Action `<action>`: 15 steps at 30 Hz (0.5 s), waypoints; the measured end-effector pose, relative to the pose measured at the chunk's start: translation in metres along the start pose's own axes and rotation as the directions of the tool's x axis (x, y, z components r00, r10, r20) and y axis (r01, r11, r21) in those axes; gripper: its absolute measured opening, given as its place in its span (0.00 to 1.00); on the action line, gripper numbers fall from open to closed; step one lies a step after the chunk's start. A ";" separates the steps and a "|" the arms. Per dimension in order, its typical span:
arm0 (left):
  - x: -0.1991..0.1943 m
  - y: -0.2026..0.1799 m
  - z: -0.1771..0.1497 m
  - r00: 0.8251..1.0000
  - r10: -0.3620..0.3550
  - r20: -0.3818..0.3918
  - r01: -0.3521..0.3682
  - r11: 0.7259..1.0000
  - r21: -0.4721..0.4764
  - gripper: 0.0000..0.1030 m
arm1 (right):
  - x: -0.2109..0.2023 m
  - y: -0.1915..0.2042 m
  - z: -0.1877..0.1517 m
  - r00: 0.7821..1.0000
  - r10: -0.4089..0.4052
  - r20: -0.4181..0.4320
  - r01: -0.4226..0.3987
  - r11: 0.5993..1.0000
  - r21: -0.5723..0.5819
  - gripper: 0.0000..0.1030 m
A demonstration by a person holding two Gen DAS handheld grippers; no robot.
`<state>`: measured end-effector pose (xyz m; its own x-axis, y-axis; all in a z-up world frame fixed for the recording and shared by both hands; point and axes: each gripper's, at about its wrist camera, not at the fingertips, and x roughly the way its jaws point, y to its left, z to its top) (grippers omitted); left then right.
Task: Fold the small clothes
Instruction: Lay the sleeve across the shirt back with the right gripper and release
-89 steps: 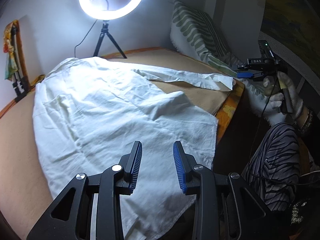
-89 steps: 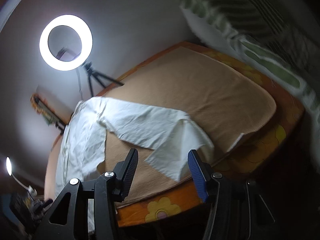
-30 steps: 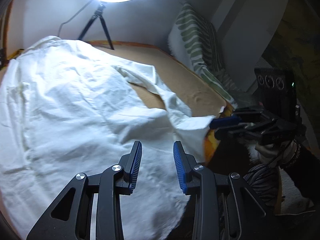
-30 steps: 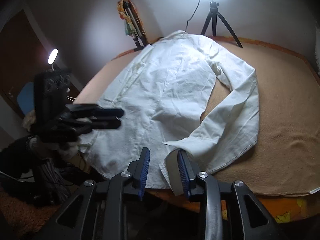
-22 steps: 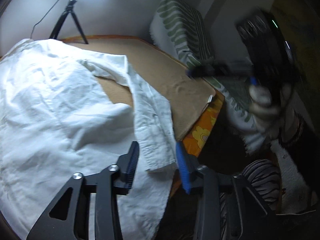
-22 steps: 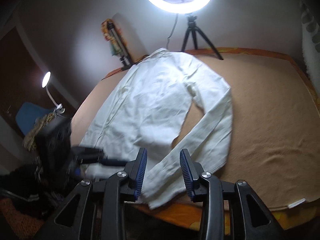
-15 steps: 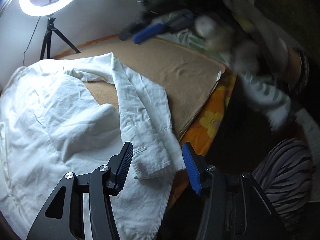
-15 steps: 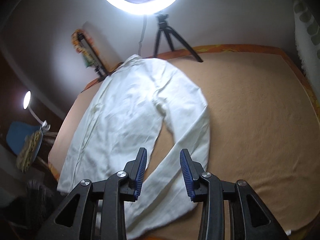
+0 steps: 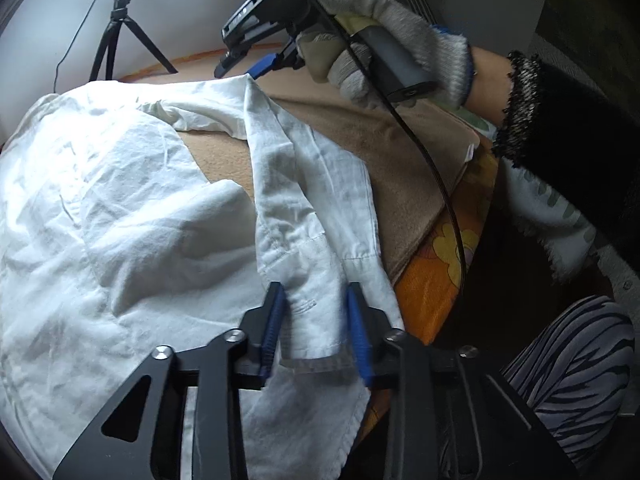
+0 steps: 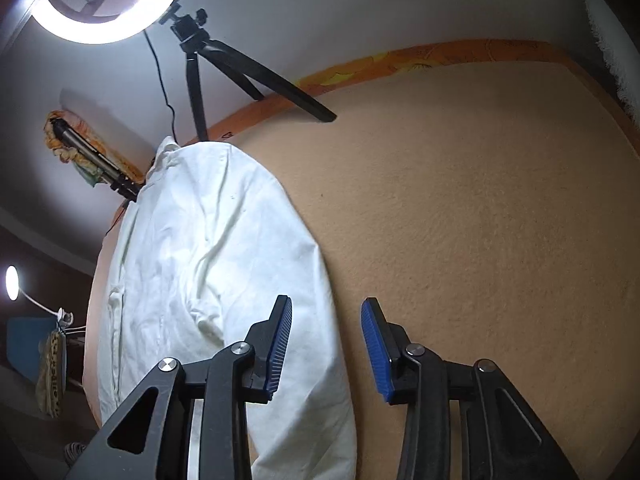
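A white long-sleeved shirt (image 9: pixel 120 208) lies spread on a tan blanket (image 9: pixel 360 132). Its sleeve (image 9: pixel 320 208) runs toward me and the cuff sits between the jaws of my left gripper (image 9: pixel 314 332), which are a cuff's width apart and not closed on it. My right gripper (image 9: pixel 256 64) shows in the left wrist view above the sleeve's upper end, held in a gloved hand. In the right wrist view the right gripper (image 10: pixel 326 344) is open and empty over the shirt's edge (image 10: pixel 224 264) and blanket (image 10: pixel 480 220).
A ring light on a black tripod (image 10: pixel 200 52) stands at the far edge of the bed. A green striped pillow (image 9: pixel 560 208) lies at the right. The orange flowered bed edge (image 9: pixel 440 264) drops off near my left gripper. A small lamp (image 10: pixel 12 288) glows at the left.
The right gripper let go of the cuff, opened and moved far up the sleeve toward the shoulder. The left gripper swung right, opened wider, then narrowed around the cuff.
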<state>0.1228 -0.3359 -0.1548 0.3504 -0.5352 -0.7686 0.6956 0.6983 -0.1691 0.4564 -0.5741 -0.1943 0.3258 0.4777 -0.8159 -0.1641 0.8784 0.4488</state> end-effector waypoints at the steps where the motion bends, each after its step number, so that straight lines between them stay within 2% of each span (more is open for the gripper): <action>1: 0.000 0.001 0.000 1.000 -0.006 0.003 0.006 1.000 -0.004 0.15 | 0.005 -0.001 0.003 1.000 -0.003 -0.009 0.003 1.000 0.005 0.35; 2: -0.001 0.004 0.001 1.000 -0.018 0.007 0.018 1.000 -0.012 0.08 | 0.009 -0.002 0.005 1.000 -0.010 -0.014 0.010 1.000 0.011 0.29; 3: -0.001 0.006 0.003 1.000 -0.030 0.010 0.030 0.999 -0.023 0.07 | 0.014 -0.002 0.007 1.000 -0.009 -0.020 0.010 1.000 0.017 0.25; 5: -0.001 0.008 0.003 0.999 -0.045 0.016 0.045 0.998 -0.037 0.05 | 0.020 0.002 0.009 0.999 -0.015 -0.028 0.016 1.000 0.015 0.04; 6: -0.002 0.009 0.003 0.998 -0.053 0.023 0.054 0.997 -0.047 0.04 | 0.020 0.006 0.010 0.999 -0.032 -0.025 0.033 0.999 0.007 0.01; 9: -0.007 0.012 0.001 0.996 -0.081 0.047 0.085 0.993 -0.080 0.03 | 0.011 0.028 0.010 0.997 -0.077 0.008 0.078 0.994 -0.072 0.00; 15: -0.020 0.018 -0.003 0.988 -0.127 0.085 0.138 0.981 -0.134 0.03 | -0.019 0.076 0.016 0.992 -0.106 0.068 0.115 0.982 -0.150 0.00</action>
<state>0.1264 -0.3112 -0.1436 0.3114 -0.6580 -0.6856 0.6471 0.6752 -0.3541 0.4531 -0.5165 -0.1389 0.4039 0.3800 -0.8322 -0.2630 0.9195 0.2922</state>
